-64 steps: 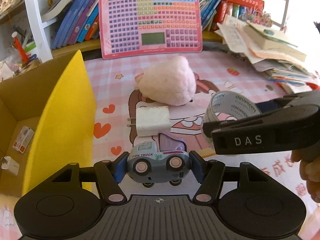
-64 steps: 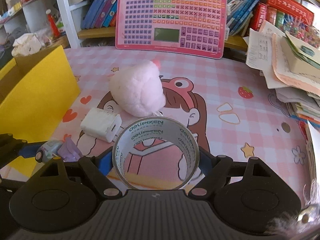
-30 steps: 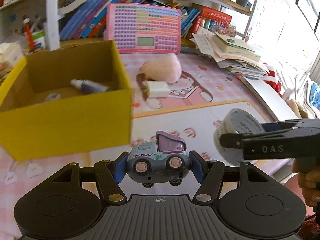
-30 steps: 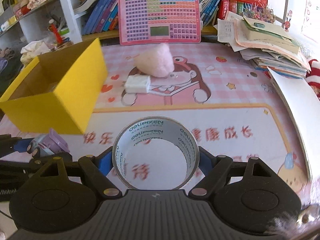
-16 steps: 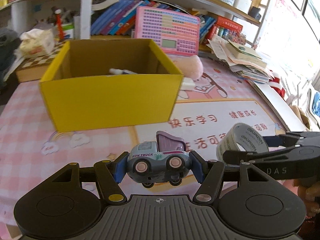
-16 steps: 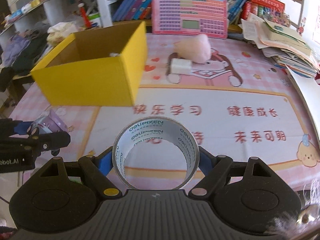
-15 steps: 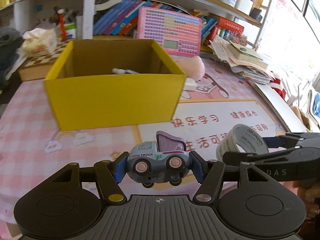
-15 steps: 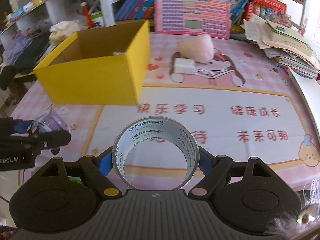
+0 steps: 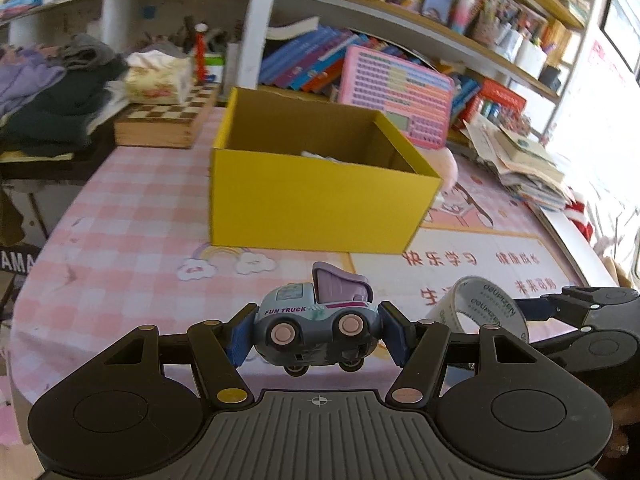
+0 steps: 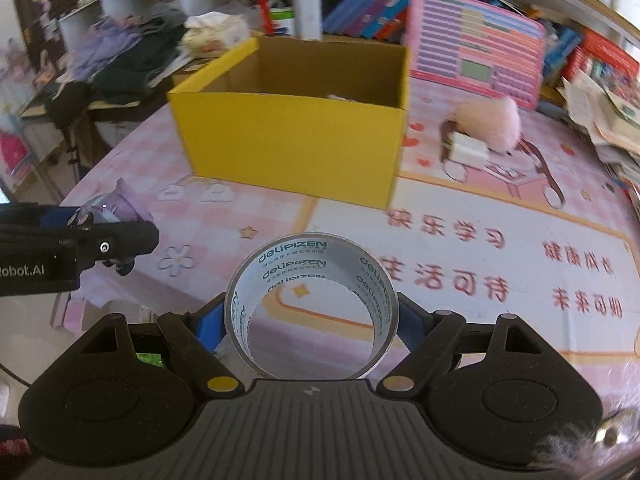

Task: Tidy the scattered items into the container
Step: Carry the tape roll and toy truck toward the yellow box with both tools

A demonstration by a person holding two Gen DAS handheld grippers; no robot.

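Pink checked table mat [image 9: 132, 216] with cartoon prints and Chinese characters; crowded bookshelves [image 9: 400, 28] behind. Left gripper [image 9: 318, 334] pinches a toy truck [image 9: 316, 320] — right gripper [image 10: 311, 326] pinches a tape roll [image 10: 311, 280] — both held above the mat, short of the yellow box [image 10: 288, 148]. Beside the box: white charger [image 10: 466, 148] touching a pink plush [image 10: 490, 120].

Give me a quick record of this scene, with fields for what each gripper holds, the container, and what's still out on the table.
left gripper: shut on toy truck
right gripper: shut on tape roll
container: yellow box, open top, something white inside, contents mostly hidden
still on table: pink plush, white charger touching it, right of the box
table cover: pink checked mat
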